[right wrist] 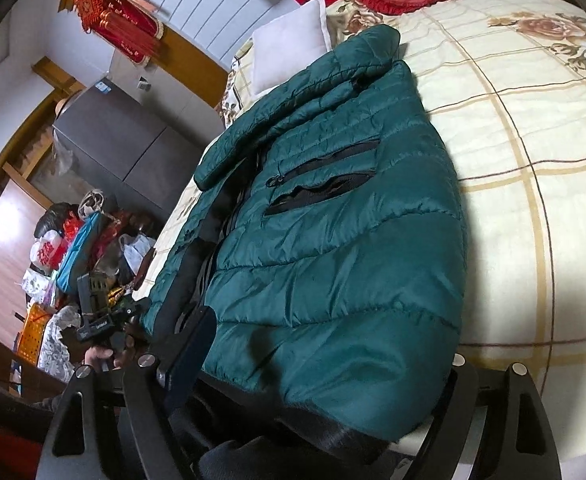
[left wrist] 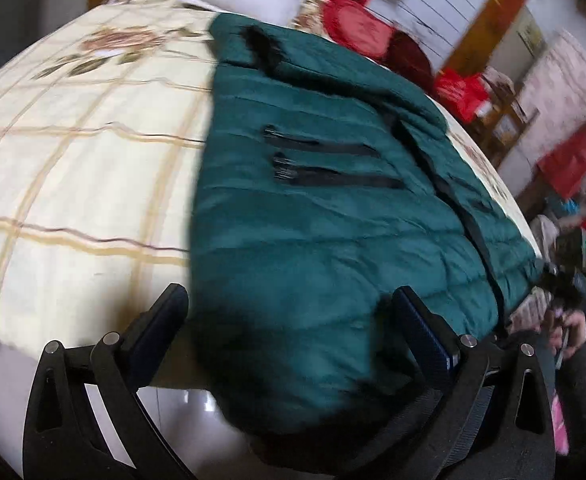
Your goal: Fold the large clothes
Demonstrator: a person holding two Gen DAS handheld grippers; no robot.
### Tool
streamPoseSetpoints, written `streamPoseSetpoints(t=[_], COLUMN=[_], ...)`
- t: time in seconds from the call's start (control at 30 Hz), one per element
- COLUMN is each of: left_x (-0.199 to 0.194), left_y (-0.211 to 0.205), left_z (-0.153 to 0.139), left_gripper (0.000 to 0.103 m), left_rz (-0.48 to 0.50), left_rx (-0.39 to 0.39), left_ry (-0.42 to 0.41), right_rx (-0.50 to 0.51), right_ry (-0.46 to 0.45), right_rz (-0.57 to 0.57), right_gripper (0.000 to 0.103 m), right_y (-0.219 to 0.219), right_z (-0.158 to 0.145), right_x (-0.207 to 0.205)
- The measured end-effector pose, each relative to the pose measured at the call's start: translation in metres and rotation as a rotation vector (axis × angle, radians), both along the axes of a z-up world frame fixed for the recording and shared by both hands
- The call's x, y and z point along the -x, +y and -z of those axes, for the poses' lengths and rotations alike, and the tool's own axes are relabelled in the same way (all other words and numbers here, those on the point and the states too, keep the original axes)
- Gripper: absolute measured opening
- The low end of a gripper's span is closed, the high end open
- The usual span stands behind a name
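The green puffer jacket is lying across the bed, hem hanging over the edge. The left tool is gaping wide astride the hem; the right tool is likewise spread around it.

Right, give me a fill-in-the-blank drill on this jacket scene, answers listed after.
1. The puffer jacket is dark ____ in colour.
2. The jacket lies on a bed covered with a ____ quilt printed with flowers.
3. The two chest pocket zippers are ____ in colour.
4. A white ____ lies beyond the jacket's collar.

Missing words: green; checked; black; pillow
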State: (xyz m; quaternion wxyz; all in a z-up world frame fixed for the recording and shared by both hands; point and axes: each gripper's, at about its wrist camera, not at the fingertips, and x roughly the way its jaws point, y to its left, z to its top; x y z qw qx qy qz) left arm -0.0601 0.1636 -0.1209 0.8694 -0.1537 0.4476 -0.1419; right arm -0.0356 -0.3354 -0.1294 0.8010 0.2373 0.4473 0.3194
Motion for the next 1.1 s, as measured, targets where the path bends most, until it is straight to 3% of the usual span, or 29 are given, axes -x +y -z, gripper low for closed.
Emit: streamPoseSetpoints(t=[0.1,0.27,0.47,0.53,0.57,0.6,0.63,0.7,0.83,0.9,1.0,1.1], left_x=[0.0,-0.009,-0.015,-0.015,-0.013,-0.01,-0.009,-0.007,-0.008,-0.007,-0.003,0.0], left_y=[0.013,-0.014,-0.009,-0.009,-0.01,-0.012,-0.012,-0.005,-0.013,-0.022,-0.024,-0.017], left_z=[0.002,0.0,0.0,-0.001,-0.001,-0.001,-0.001,0.0,0.004,0.004,0.005,0.004], left_gripper=[0.102,0.102,0.101,0.095,0.083,0.061,0.05,0.035,0.036,0.052,0.059,0.066], left_rz=[-0.001,0.113,0.081,0.061,0.052,0.036,0.02,-0.003,-0.004,0.022,0.025,0.039], left_rx=[0.075,0.055,0.102,0.084,0.06,0.019,-0.014,-0.006,-0.054,-0.1,-0.097,-0.045], left_ry=[0.009,0.033,0.015,0.01,0.006,0.005,0.003,-0.015,-0.053,-0.078,-0.076,-0.056], right_rx=[-0.001,-0.003,0.034,0.041,0.052,0.056,0.062,0.086,0.107,0.102,0.087,0.048], right_ry=[0.0,0.002,-0.007,-0.01,-0.012,-0.013,-0.016,-0.029,-0.06,-0.07,-0.097,-0.072], right_rz=[0.007,-0.012,0.001,0.012,0.021,0.025,0.025,0.016,0.029,0.046,0.07,0.076], right_gripper=[0.083,0.084,0.078,0.069,0.066,0.062,0.056,0.05,0.044,0.044,0.045,0.045], right_y=[-0.003,0.004,0.015,0.013,0.012,0.011,0.009,0.009,0.009,0.012,0.016,0.01], right_z=[0.0,0.001,0.0,0.0,0.001,0.001,0.001,0.001,0.003,0.005,0.008,0.009], right_x=[0.001,-0.01,-0.025,-0.023,-0.02,-0.017,-0.014,-0.005,-0.001,-0.005,-0.004,-0.002])
